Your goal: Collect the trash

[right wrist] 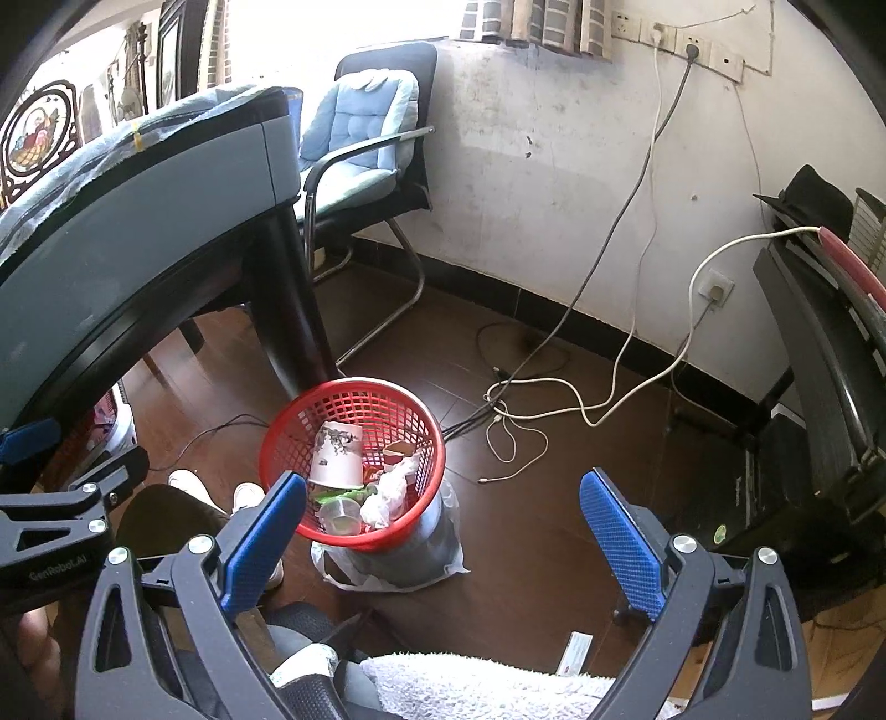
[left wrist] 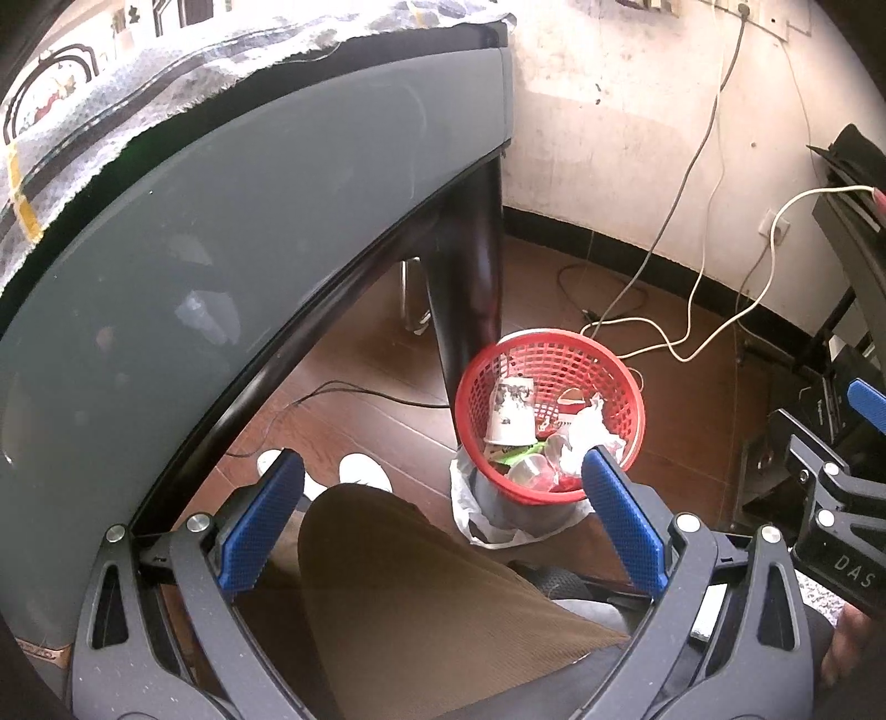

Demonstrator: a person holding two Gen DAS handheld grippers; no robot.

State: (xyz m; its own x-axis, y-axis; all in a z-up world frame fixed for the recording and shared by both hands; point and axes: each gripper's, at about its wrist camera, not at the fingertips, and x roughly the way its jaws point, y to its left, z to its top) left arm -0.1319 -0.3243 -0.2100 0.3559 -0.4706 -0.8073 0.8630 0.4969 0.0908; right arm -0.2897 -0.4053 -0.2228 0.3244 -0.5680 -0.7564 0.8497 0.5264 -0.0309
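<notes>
The red basket (right wrist: 351,459) stands open-topped on the floor, its mouth unobstructed from above. At its ten o'clock the black table leg (right wrist: 290,310) stands just beside the rim, the tabletop (right wrist: 138,221) overhanging beyond. Loose cables (right wrist: 554,387) trail at two o'clock. Bare floor (right wrist: 526,526) lies at four o'clock.

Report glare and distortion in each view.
Left wrist: fisheye bends the table edge into an arc; the wall is sunlit, washed out. Right wrist: the window is blown out, glare on the floor behind the red basket; corners vignetted.
</notes>
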